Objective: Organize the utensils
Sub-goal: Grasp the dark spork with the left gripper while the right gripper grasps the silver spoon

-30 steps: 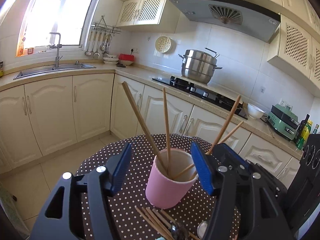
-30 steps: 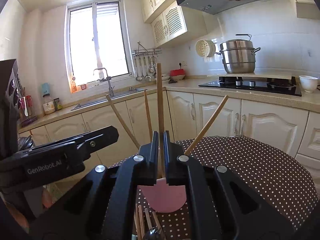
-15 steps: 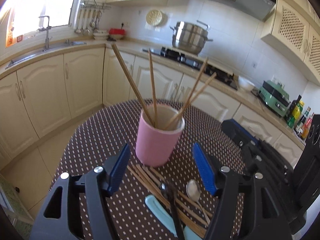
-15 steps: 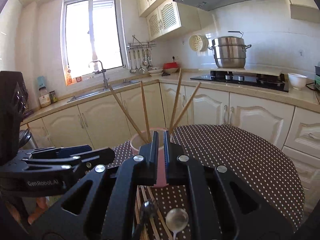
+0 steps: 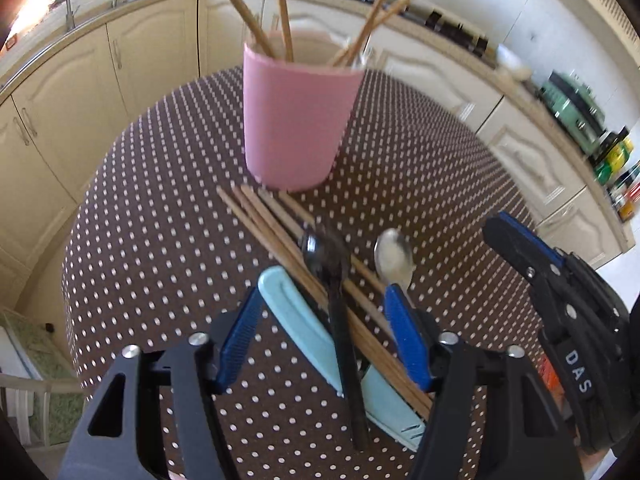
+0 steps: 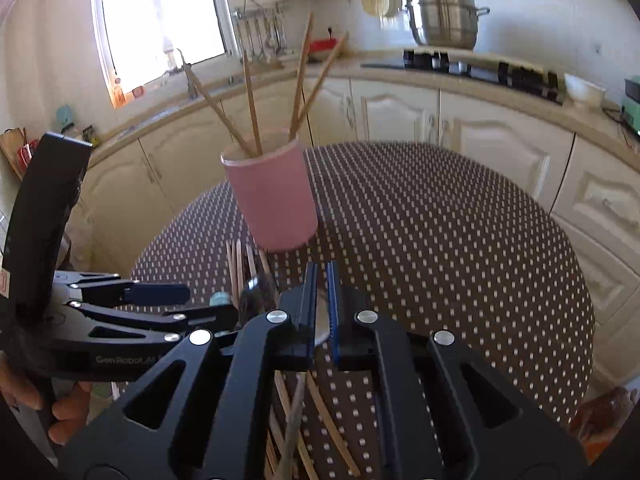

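Note:
A pink cup (image 5: pixel 298 120) holding several wooden chopsticks (image 5: pixel 280 8) stands on the dotted table (image 5: pixel 160 220); it also shows in the right wrist view (image 6: pixel 272 196). In front of it lie loose chopsticks (image 5: pixel 272 232), a black spoon (image 5: pixel 336 300), a silver spoon (image 5: pixel 394 256) and a light-blue utensil (image 5: pixel 304 328). My left gripper (image 5: pixel 326 308) is open, low over this pile, with its fingers on either side of the black spoon and chopsticks. My right gripper (image 6: pixel 321 280) is nearly shut and empty, just above the silver spoon (image 6: pixel 320 332). It also shows at the right in the left wrist view (image 5: pixel 520 248).
Cream kitchen cabinets (image 6: pixel 480 120) and a counter ring the table. A steel pot (image 6: pixel 440 20) sits on the hob and a sink (image 5: pixel 68 4) lies under the window. Bottles (image 5: pixel 612 160) and a green appliance (image 5: pixel 572 108) stand at the right.
Both grippers have pulled back from the cup and tilted down toward the pile of loose utensils. The chopstick my right gripper held now stands in the cup.

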The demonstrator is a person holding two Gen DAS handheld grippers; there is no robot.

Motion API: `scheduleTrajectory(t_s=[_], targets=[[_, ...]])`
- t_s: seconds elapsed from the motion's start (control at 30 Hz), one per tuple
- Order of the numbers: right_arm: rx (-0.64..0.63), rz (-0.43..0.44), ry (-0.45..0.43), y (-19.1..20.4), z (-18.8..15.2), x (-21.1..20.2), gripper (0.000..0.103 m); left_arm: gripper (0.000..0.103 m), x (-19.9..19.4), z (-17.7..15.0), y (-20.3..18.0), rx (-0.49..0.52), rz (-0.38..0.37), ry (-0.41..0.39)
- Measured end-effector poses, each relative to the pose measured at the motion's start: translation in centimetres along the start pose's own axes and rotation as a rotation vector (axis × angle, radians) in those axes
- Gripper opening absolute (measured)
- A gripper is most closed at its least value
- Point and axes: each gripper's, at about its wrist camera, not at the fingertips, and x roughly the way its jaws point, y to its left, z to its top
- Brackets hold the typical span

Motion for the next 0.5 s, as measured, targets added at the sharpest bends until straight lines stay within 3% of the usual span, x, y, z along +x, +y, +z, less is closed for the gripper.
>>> scheduleTrajectory(t_s=[0.1, 0.23, 0.4, 0.5], targets=[[0.009, 0.009, 0.046, -0.4, -0.8, 0.2, 0.006, 0.047, 1.4, -0.3, 0.0, -0.02, -0.004, 0.064], [0.011, 0.015, 0.094, -0.7, -1.5, 0.7, 0.006, 0.044, 2.1, -0.7, -0.3, -0.022, 0.004, 0.082], [0.019, 0.026, 0.133, -1.2, -2.0, 1.3, 0.006, 0.025, 2.7, -0.9, -1.2, -0.002, 0.008, 0.095], [0.022, 0.033, 0.157, -1.2, -2.2, 1.5, 0.006, 0.019, 3.2, -0.8, -1.8, 0.009, 0.022, 0.097]])
